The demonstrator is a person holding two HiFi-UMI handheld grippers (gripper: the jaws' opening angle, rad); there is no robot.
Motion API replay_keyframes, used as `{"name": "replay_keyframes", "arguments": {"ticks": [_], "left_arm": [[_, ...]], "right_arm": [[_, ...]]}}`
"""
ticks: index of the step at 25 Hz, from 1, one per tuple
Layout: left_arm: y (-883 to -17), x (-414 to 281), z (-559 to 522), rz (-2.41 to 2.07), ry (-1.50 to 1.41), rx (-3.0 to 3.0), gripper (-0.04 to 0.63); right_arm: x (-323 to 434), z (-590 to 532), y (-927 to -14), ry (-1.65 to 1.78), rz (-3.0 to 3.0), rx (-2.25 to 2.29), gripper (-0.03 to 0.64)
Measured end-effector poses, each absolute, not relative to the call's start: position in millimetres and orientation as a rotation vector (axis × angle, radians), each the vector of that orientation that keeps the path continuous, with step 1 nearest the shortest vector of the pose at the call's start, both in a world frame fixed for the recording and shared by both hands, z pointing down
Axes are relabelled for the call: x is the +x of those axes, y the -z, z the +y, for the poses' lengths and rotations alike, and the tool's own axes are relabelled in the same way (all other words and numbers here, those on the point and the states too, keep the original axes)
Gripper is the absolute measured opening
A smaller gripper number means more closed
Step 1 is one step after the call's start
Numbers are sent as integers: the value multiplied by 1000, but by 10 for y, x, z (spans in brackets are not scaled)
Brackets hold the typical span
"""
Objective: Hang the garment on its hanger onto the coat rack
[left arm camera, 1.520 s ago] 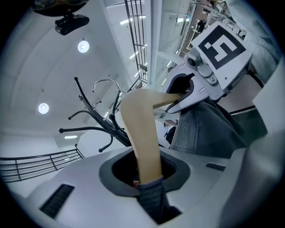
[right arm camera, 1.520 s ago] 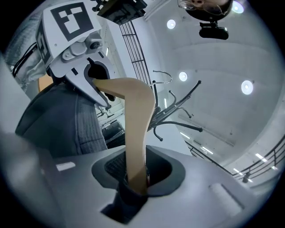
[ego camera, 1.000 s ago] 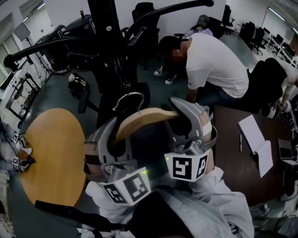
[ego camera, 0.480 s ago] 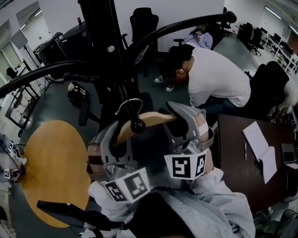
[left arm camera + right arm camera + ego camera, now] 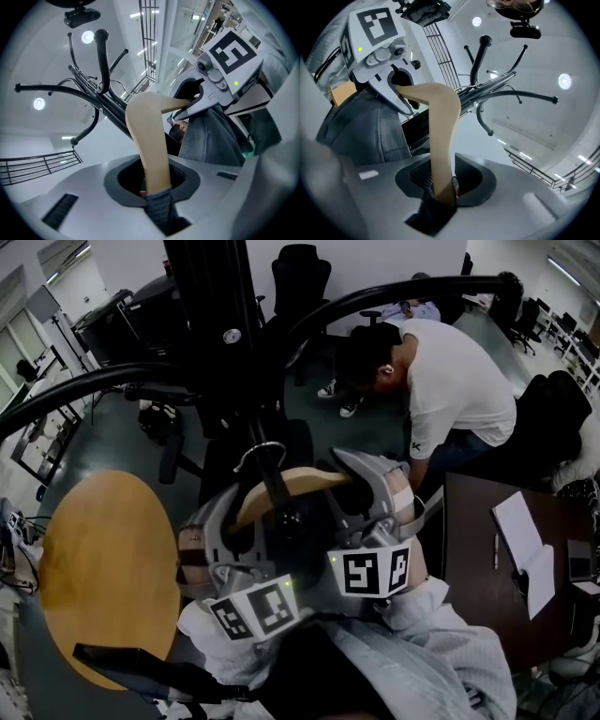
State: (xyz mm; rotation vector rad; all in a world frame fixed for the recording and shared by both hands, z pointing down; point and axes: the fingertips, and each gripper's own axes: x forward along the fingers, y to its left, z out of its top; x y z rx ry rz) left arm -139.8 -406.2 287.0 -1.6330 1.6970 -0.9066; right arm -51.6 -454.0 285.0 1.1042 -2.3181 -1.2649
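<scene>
In the head view I hold a wooden hanger [image 5: 298,483] between both grippers, close under the black coat rack [image 5: 211,315]. Its metal hook [image 5: 262,452] sits right at a ball-tipped rack arm [image 5: 281,507] that crosses the hanger; whether it rests on the arm I cannot tell. My left gripper [image 5: 225,531] is shut on the hanger's left arm [image 5: 147,140], my right gripper [image 5: 375,498] on its right arm [image 5: 440,136]. Each jaw also pinches dark grey garment cloth [image 5: 206,140]. The garment [image 5: 365,126] hangs below, mostly hidden.
A person in a white T-shirt [image 5: 455,381] bends over just behind the rack. A dark table [image 5: 469,596] with papers [image 5: 520,545] stands at the right, a round wooden table [image 5: 103,568] at the left. Office chairs [image 5: 300,273] stand further back.
The hanger and both grippers have come closer in under the rack. The ball-tipped rack arm now reaches down across the hanger by the hook. Both grips are unchanged.
</scene>
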Motion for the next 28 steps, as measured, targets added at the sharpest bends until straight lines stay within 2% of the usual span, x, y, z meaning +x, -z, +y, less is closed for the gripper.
{"name": "replay_keyframes", "arguments": {"ticks": [9, 13, 19, 24, 28], "left_arm": [[-2884, -1424, -4081, 1694, 902, -1614, 72], [-2830, -1418, -4047, 1703, 861, -1602, 114], [-2905, -1401, -3976, 1665, 874, -1637, 181], [-2725, -1400, -3751, 1689, 873, -1605, 184], [-2701, -1240, -3483, 1734, 755, -1687, 184]], "right_arm": [[-536, -4568, -2866, 1303, -2341, 1118, 109], [-515, -4512, -2883, 1287, -2367, 1069, 111], [-560, -4360, -2910, 1293, -2443, 935, 180], [-507, -4075, -2752, 1315, -2470, 866, 195], [-274, -3799, -2723, 1240, -2570, 908, 201]]}}
